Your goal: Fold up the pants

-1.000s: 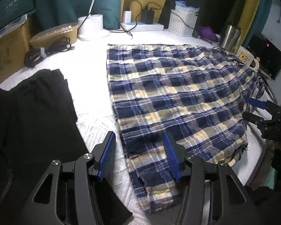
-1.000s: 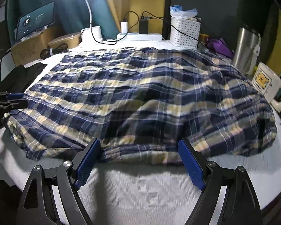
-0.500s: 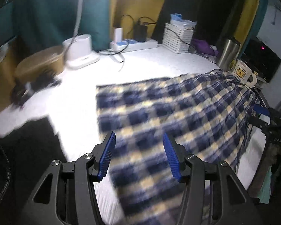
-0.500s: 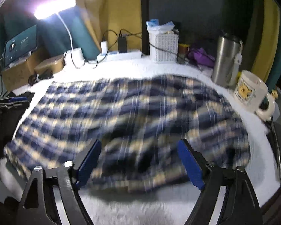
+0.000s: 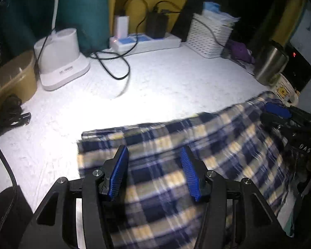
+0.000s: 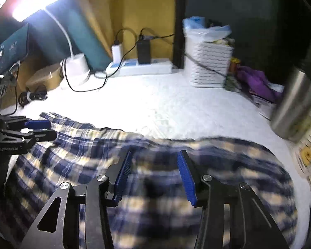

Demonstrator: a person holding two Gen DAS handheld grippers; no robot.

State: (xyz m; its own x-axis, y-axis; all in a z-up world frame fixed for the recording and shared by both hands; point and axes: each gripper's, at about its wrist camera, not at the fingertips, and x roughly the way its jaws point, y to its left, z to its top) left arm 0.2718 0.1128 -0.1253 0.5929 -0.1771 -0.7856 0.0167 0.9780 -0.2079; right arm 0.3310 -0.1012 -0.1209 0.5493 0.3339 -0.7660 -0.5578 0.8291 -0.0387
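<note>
The blue, navy and cream plaid pants (image 5: pixel 197 145) lie flat on the white-covered table (image 5: pixel 165 87). They fill the lower half of both views and are blurred by motion. My left gripper (image 5: pixel 154 172) hovers open over their far left corner, with plaid cloth showing below and between its blue pads. My right gripper (image 6: pixel 154 174) is over the far edge of the pants (image 6: pixel 228 166), its jaws closing; cloth shows between the pads, but no pinch is visible. Each gripper shows in the other's view: the right gripper (image 5: pixel 277 110) at the right, the left gripper (image 6: pixel 37 124) at the left.
Along the back stand a white lamp base (image 5: pixel 62 58), a power strip (image 5: pixel 145 39) with chargers and a loose black cable, and a white basket (image 5: pixel 209 35). A steel tumbler (image 5: pixel 269 62) and mug (image 5: pixel 286 91) stand at the right. A tan box (image 5: pixel 12 78) and a cable bundle (image 5: pixel 10 110) are at the left.
Both grippers have moved forward across the pants, from the near edge to the far edge. The right gripper's jaws have narrowed. The left jaws keep the same gap.
</note>
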